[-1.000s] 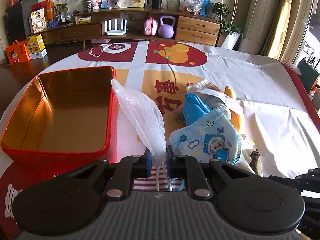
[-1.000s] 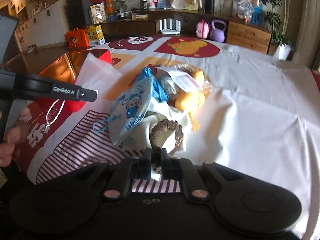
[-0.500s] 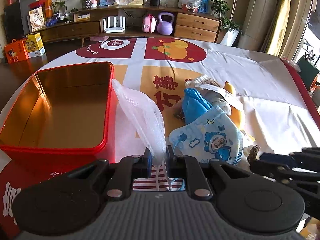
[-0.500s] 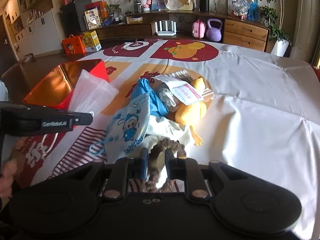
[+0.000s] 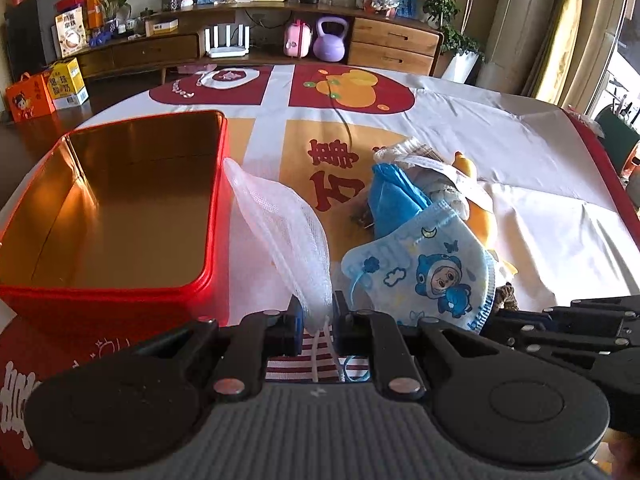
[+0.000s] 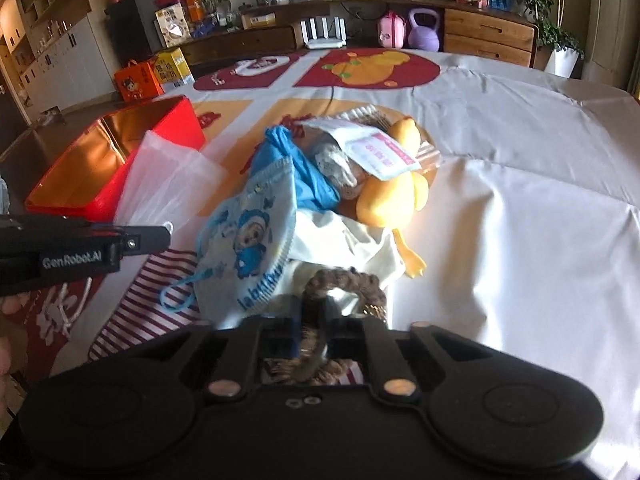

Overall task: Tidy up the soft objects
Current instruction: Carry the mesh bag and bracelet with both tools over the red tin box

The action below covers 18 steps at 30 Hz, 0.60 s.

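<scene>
My left gripper [image 5: 316, 316] is shut on a white mesh pouch [image 5: 284, 236], held above the table beside the open red tin box [image 5: 216, 216], which shows nothing inside. My right gripper [image 6: 314, 320] is shut on a brown braided rope loop [image 6: 344, 284] at the near edge of a pile. The pile holds a blue cartoon face mask [image 6: 248, 248], a blue cloth [image 6: 304, 172], a yellow plush duck [image 6: 392, 196], a white cloth [image 6: 344, 240] and a white packet [image 6: 372, 152]. The left gripper [image 6: 144, 240] and pouch [image 6: 164, 184] also show in the right wrist view.
The table has a white, red and orange printed cloth [image 5: 520, 152]. A dark cord [image 5: 340, 108] runs across it toward the pile. A wooden sideboard [image 5: 392, 40] with a purple kettlebell [image 5: 330, 40] stands beyond the table's far edge.
My right gripper has lifted the rope loop and pulled it toward me. My left gripper, still holding the pouch, has risen slightly beside the tin.
</scene>
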### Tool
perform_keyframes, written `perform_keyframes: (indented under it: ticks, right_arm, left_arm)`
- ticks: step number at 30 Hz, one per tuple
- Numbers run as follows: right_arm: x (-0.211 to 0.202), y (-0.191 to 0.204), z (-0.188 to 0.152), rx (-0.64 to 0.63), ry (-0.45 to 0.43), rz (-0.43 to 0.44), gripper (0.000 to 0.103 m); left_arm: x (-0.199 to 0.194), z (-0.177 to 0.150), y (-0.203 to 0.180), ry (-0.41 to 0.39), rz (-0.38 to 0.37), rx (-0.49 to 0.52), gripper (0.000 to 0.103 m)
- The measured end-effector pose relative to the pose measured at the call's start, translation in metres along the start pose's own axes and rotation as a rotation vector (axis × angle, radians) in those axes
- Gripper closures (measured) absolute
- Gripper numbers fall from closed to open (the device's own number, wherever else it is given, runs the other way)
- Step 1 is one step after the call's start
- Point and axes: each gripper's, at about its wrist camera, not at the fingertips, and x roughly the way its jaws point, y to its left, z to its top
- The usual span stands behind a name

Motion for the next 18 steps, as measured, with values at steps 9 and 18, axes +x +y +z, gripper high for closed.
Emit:
perform_keyframes:
  ticks: [9, 18]
  right_arm:
    - [-0.05, -0.003, 0.009, -0.008, -0.107, -0.008, 0.096]
    - [-0.095, 0.001, 0.029, -0.03, -0.153, 0.031, 0.096]
  left_arm:
    - [-0.028, 0.006, -0.004, -0.056, -0.021, 0.056, 0.09]
    - [-0.067, 0.019, 0.007, -0.071, -0.069, 0.042, 0.09]
